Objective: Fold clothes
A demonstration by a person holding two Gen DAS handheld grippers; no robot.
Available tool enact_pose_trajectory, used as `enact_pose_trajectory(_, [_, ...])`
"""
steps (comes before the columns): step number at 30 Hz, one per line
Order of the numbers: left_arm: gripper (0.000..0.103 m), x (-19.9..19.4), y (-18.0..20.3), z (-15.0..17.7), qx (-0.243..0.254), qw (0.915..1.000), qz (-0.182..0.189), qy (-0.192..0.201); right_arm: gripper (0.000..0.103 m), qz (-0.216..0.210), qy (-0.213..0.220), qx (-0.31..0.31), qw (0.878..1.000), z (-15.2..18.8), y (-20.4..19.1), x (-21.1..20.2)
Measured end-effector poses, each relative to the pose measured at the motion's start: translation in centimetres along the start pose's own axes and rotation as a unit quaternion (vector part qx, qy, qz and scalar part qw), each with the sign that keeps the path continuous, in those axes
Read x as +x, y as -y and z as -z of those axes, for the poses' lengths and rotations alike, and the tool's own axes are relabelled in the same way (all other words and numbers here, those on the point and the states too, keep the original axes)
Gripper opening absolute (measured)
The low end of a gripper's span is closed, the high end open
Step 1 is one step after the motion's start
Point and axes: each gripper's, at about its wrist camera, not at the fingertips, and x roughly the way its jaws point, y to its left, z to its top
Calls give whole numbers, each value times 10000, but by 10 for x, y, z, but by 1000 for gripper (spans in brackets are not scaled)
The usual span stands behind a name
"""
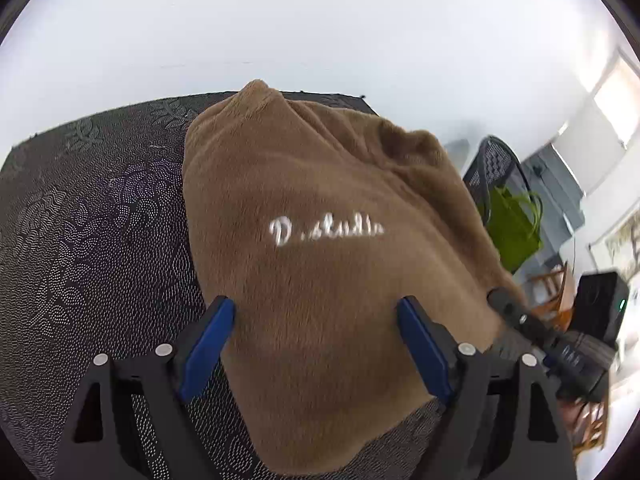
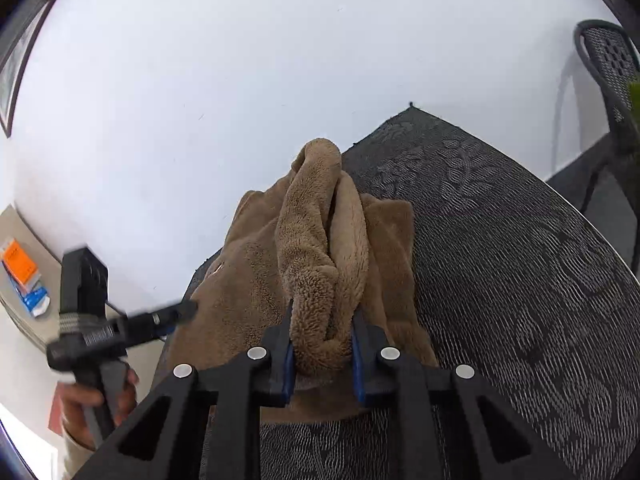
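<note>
A brown fleece garment (image 1: 320, 248) with white script lettering lies on a dark patterned tablecloth (image 1: 100, 220). My left gripper (image 1: 316, 312) is open, its blue-padded fingers (image 1: 208, 344) spread on either side of the garment's near part, holding nothing. In the right wrist view my right gripper (image 2: 322, 320) is shut on a bunched fold of the same garment (image 2: 320, 248) and lifts it above the cloth. The other gripper shows at the left of that view (image 2: 120, 324), held by a hand.
A white wall stands behind the table. A black mesh chair (image 1: 496, 164) with a green bag (image 1: 512, 228) stands at the right past the table edge. A shelf with orange and blue items (image 2: 24, 276) is at the left of the right wrist view.
</note>
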Motion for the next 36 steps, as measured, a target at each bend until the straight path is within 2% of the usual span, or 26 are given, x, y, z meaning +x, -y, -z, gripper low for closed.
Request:
enact_pose_trajectory(2, [95, 5, 5, 11, 243, 9996, -136, 39, 22, 158, -43, -15, 9999, 10, -1, -5])
enact_pose_trajectory(5, [101, 24, 4, 26, 440, 9986, -219, -209, 22, 403, -194, 12, 9990, 25, 8, 3])
enact_pose_trajectory(7, [102, 30, -6, 31, 212, 9995, -28, -251, 22, 539, -244, -65, 9982, 30, 12, 9])
enact_pose_trajectory(11, [103, 26, -21, 27, -113, 9993, 254, -244, 27, 726, -258, -721, 9944, 24, -8, 10])
enact_pose_trajectory(12, [103, 21, -22, 26, -142, 9993, 284, -203, 32, 773, -238, -887, 9928, 20, -14, 8])
enact_pose_trajectory(13, [103, 13, -20, 26, -118, 9995, 291, -68, 48, 864, -114, -1070, 9904, 14, -22, 4])
enact_pose_trajectory(14, [103, 4, -19, 25, -92, 9995, 297, 70, 59, 988, 130, -1239, 9873, 5, -29, -5])
enact_pose_trajectory(15, [103, -5, -18, 24, -67, 9993, 304, 207, 78, 1110, 375, -1407, 9831, -3, -36, -14])
enact_pose_trajectory(16, [103, -14, -16, 23, -56, 9987, 337, 385, 87, 1189, 636, -1536, 9789, -12, -44, -23])
enact_pose_trajectory(17, [103, -22, -14, 23, -45, 9977, 372, 563, 87, 1170, 877, -1570, 9767, -24, -50, -31])
enact_pose_trajectory(19, [103, -29, -8, 20, 14, 9957, 411, 835, 87, 1111, 982, -1563, 9765, -48, -64, -32])
enact_pose_trajectory(21, [103, -21, -1, 19, 236, 9959, 297, 817, 87, 888, 966, -1532, 9794, -73, -79, -22])
enact_pose_trajectory(24, [103, 2, 5, 21, 393, 9973, -116, 608, 87, 362, 532, -1517, 9863, -97, -96, 20])
enact_pose_trajectory(26, [103, 10, 4, 24, 418, 9971, -211, 604, 87, 17, 35, -1479, 9890, -104, -101, 57])
enact_pose_trajectory(28, [103, 14, 2, 26, 454, 9965, -238, 653, 87, -56, -541, -1409, 9885, -105, -99, 103])
enact_pose_trajectory(30, [103, 14, -2, 29, 477, 9963, -211, 687, 87, 315, -783, -1490, 9852, -104, -93, 140])
enact_pose_trajectory(33, [103, 17, -6, 28, 463, 9965, -146, 674, 87, 1202, -963, -1776, 9720, -102, -79, 176])
enact_pose_trajectory(36, [103, 11, -12, 44, 544, 9954, -108, 788, 87, 1482, -1433, -1661, 9643, -100, -59, 200])
